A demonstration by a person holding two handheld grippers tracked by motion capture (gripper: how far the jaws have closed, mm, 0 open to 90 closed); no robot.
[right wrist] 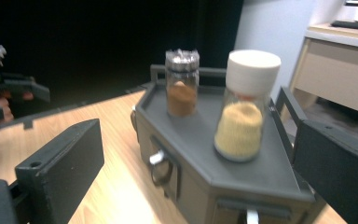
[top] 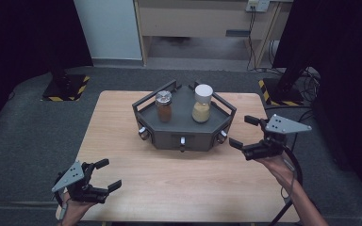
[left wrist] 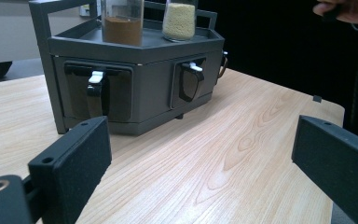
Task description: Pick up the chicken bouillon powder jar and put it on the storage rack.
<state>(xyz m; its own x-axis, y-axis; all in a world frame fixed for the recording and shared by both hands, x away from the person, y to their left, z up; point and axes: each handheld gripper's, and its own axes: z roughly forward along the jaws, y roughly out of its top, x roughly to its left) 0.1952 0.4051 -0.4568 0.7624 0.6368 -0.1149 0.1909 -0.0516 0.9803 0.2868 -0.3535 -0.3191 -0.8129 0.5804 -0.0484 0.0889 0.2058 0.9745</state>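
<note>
We find the table bearing a grey rack at its far middle, a hexagonal stand with a railed top and small drawers around its sides. On that top stand two jars, well apart: a steel-capped jar of brown powder to the left and a white-capped jar of yellow grain to the right, both upright.

Our right gripper hovers just off the rack's right corner, jaws spread wide and holding nothing; in its own view the white-capped jar sits ahead between the jaws, so we judge that jar the likely target. Our left gripper rests near the table's front left corner, likewise released and empty, well apart from the rack.

Risks as we judge them:
- The rail stands between the right gripper and the jar; a level approach could strike it and shove the whole rack
- The jar is tall and narrow; a high or off-centre pinch could tip it onto its neighbour
- Smooth glass may slip if clamped lightly
- A drawer handle near the jaws could snag
</note>
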